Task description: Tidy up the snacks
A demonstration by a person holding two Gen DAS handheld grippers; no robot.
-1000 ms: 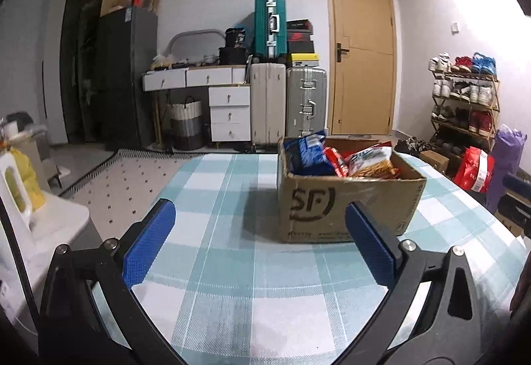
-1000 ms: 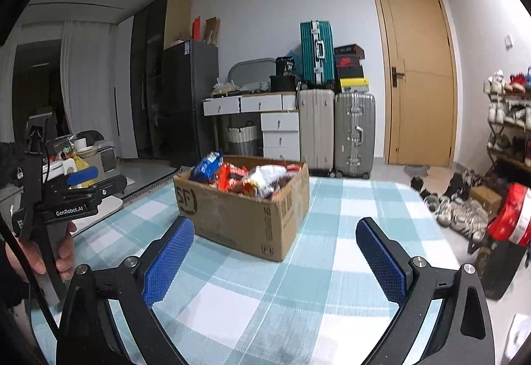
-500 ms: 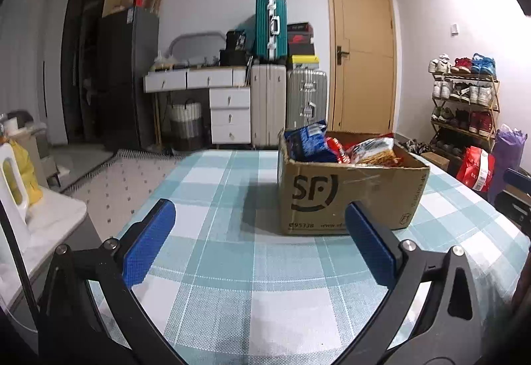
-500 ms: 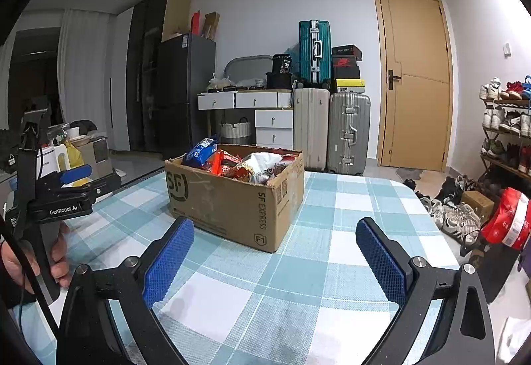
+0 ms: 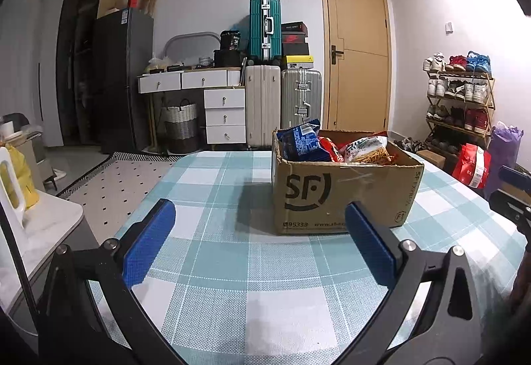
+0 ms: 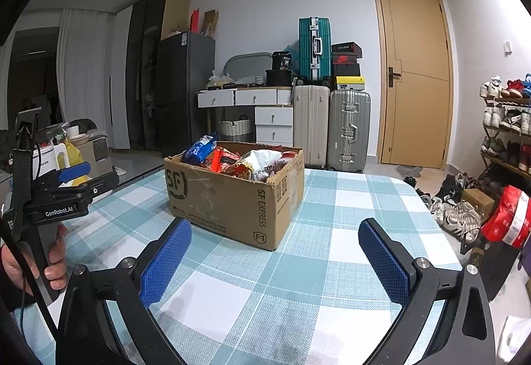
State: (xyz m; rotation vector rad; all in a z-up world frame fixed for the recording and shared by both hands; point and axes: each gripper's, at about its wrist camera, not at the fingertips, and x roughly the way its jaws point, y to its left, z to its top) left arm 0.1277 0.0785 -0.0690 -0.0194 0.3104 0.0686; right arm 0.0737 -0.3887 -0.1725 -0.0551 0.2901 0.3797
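A brown cardboard box marked SF stands on the checked tablecloth, filled with snack bags: a blue bag, red bags and a white bag. It also shows in the right wrist view. My left gripper is open and empty, low over the table in front of the box. My right gripper is open and empty, near the box's right corner. The left gripper's body shows at the left of the right wrist view.
The table has a teal and white checked cloth. A white chair stands at the left. Suitcases, drawers and a door line the far wall. A shoe rack and bags stand at the right.
Both grippers have dropped lower and come closer to the box, which now looks larger. Both stay open and empty.
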